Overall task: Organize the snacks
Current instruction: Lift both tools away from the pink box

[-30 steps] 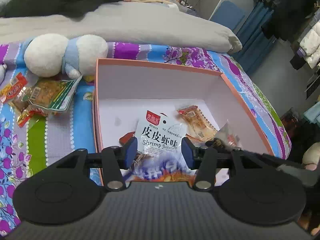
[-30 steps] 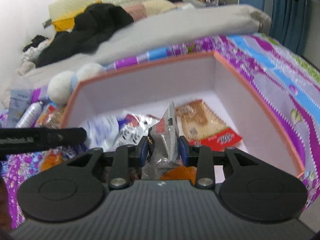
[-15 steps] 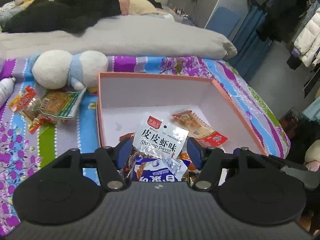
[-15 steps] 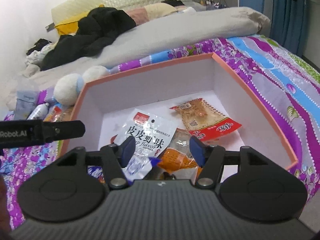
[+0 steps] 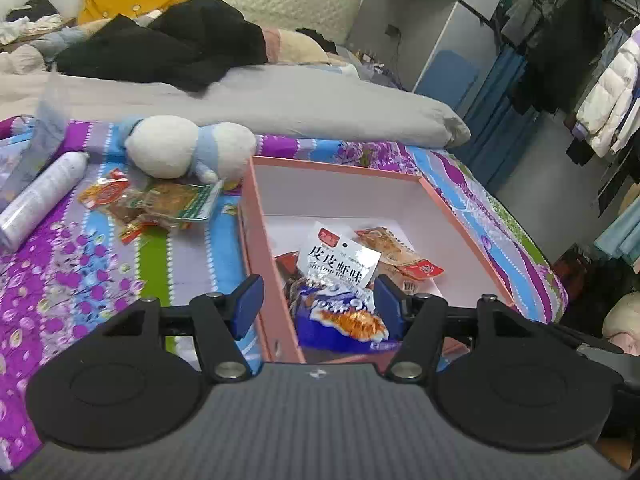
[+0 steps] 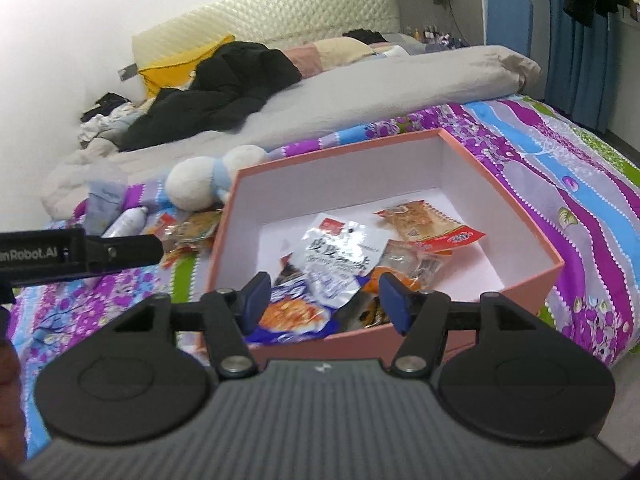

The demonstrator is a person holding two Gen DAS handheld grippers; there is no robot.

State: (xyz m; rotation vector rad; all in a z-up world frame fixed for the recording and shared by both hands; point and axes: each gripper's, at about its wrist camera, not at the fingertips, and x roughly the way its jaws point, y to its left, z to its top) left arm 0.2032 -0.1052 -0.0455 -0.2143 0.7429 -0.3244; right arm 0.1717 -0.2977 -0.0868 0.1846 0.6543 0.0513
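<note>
Above the pink box (image 5: 466, 222) of snack packets (image 5: 340, 264) on the bed (image 5: 80, 272), left gripper (image 5: 318, 306) and right gripper (image 6: 324, 302) hang released, grasping nothing.

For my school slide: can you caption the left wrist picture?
Open hand-held gripper above a pink box of snacks; more snacks wait on the bed.

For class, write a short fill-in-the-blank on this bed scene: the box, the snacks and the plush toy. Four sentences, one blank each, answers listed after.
1. The shrimp flavor packet lies inside the ____ box.
2. The white plush toy wears a ____ scarf.
3. The green-edged snack pack lies ____ the box, on the bedspread.
4. The white bottle lies on its ____.

Answers: pink; blue; outside; side
</note>
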